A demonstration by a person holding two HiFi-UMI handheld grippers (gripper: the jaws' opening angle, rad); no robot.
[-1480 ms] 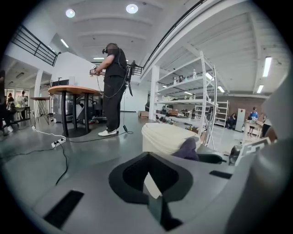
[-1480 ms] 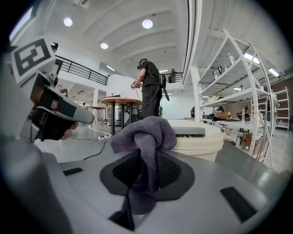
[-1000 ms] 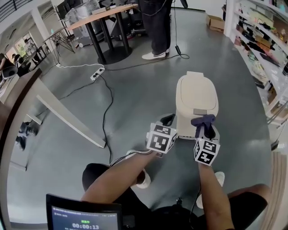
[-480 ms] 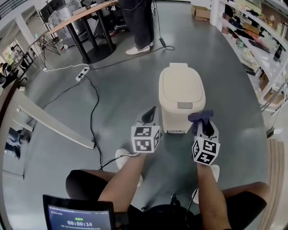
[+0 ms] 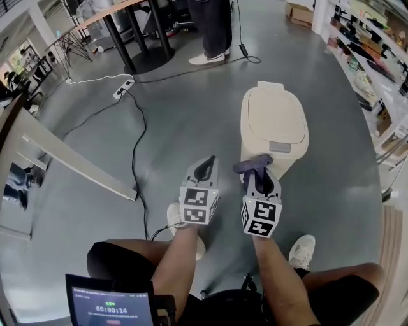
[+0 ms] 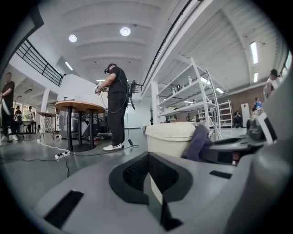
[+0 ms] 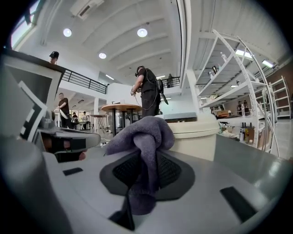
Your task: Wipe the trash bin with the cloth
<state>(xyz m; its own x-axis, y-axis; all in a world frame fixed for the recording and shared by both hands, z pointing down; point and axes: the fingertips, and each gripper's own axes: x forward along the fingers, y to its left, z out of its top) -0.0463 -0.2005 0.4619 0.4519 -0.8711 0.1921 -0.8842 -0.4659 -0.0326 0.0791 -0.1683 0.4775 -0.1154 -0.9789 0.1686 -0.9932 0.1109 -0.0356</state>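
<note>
While pinched in right claw (image 5: 260, 177), cloth (image 5: 248, 167) sits near trash bin (image 5: 274, 121).

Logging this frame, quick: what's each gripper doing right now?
Left gripper: closed, empty.
Right gripper: closed on the cloth.

so there's a round wooden table (image 5: 121, 11) up top, a person (image 5: 215, 25) in white sneakers standing just right of it, a white power strip (image 5: 123, 89) below it trailing black cable (image 5: 136, 146), shelves (image 5: 370, 57) well off right
</note>
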